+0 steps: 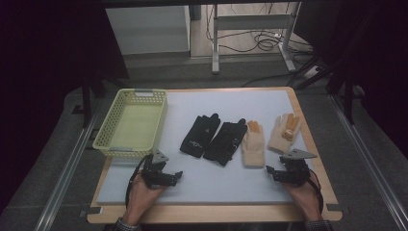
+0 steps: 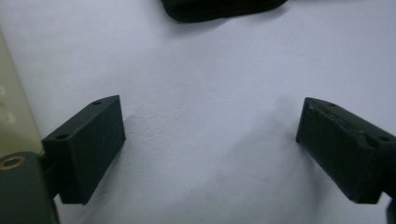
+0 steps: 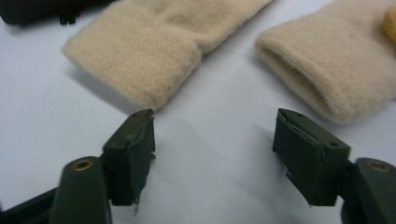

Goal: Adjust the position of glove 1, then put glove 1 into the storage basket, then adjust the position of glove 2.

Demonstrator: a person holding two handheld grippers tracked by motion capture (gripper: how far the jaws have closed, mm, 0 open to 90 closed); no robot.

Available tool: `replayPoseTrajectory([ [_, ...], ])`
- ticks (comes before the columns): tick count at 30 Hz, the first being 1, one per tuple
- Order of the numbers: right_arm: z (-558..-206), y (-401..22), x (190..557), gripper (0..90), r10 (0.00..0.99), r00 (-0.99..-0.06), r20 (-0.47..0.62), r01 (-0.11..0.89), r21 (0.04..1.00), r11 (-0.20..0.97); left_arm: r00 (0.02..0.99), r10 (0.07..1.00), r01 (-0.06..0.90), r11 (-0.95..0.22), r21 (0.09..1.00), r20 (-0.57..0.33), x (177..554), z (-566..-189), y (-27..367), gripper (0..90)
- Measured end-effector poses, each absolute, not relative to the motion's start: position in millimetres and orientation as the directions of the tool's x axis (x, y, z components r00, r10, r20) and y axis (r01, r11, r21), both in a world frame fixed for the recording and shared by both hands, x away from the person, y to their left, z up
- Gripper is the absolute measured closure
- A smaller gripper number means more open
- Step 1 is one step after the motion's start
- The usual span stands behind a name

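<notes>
- The wooden-edged table with a pale grey-white mat (image 1: 202, 178) carries everything; the mat's pebbled surface also lies under the jaws in both gripper views.
- A pale yellow-green plastic lattice basket (image 1: 108, 139) stands at the mat's far left, with nothing seen inside; a strip of its wall shows at the left edge of the left gripper view (image 2: 11, 116).
- Four gloves lie in a row across the middle of the mat, cuffs toward the person.
- The two black fabric gloves sit side by side, touching: the left black glove (image 1: 198, 135) and the right black glove (image 1: 226, 142). A dark cuff edge (image 2: 219, 9) shows at the top of the left gripper view.
- The two cream knitted gloves with orange fingertips lie to their right: the left cream glove (image 1: 253, 144) touches the right black glove, and the right cream glove (image 1: 284, 134) lies just beside it.
- In the right gripper view the left cream cuff (image 3: 140, 60) and the right cream cuff (image 3: 327, 65) lie just beyond the jaws, untouched.
- The left gripper (image 1: 179, 175), held in the person's left hand (image 1: 144, 195), rests near the basket's near corner, jaws wide apart over bare mat (image 2: 210, 140).
- The right gripper (image 1: 268, 171), in the right hand (image 1: 305, 195), sits just short of the cream gloves, jaws spread wide with nothing between them.
</notes>
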State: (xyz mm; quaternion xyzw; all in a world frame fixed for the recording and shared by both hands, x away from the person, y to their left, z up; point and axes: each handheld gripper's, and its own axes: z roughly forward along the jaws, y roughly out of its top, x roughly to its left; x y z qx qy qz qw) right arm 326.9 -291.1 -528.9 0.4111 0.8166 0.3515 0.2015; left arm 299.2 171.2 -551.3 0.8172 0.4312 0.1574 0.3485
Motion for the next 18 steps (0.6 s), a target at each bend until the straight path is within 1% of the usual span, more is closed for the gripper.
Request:
replayPoseTrajectory([
  [6,-529.4,-290.4,326.3,27.4,0.813,-0.58,-0.049,0.526,0.74,0.42,0.579,0.814,0.594,-0.384,0.706,-0.045,298.9,-551.5,171.6,7.4],
  [7,-529.5,-290.4,326.3,25.5,0.814,-0.579,-0.05,0.526,0.74,0.42,0.58,0.814,0.594,-0.384,0.707,-0.045,298.9,-551.5,171.6,7.3],
  [9,-529.8,-290.2,327.5,18.3,0.825,-0.562,-0.05,0.541,0.732,0.413,0.58,0.814,0.594,-0.384,0.707,-0.045,298.9,-551.6,171.9,7.3],
  [11,-529.8,-290.1,327.7,17.6,0.825,-0.563,-0.047,0.543,0.731,0.413,0.58,0.814,0.594,-0.385,0.706,-0.045,298.9,-551.6,171.7,7.3],
  [12,-530.1,-289.8,328.4,14.4,0.832,-0.553,-0.051,0.552,0.726,0.411,0.58,0.814,0.594,-0.384,0.706,-0.045,298.9,-551.6,171.9,7.4],
  [18,-529.8,-289.5,328.1,14.4,0.835,-0.548,-0.049,0.556,0.725,0.407,0.579,0.814,0.594,-0.384,0.707,-0.045,298.8,-551.6,171.8,7.4],
])
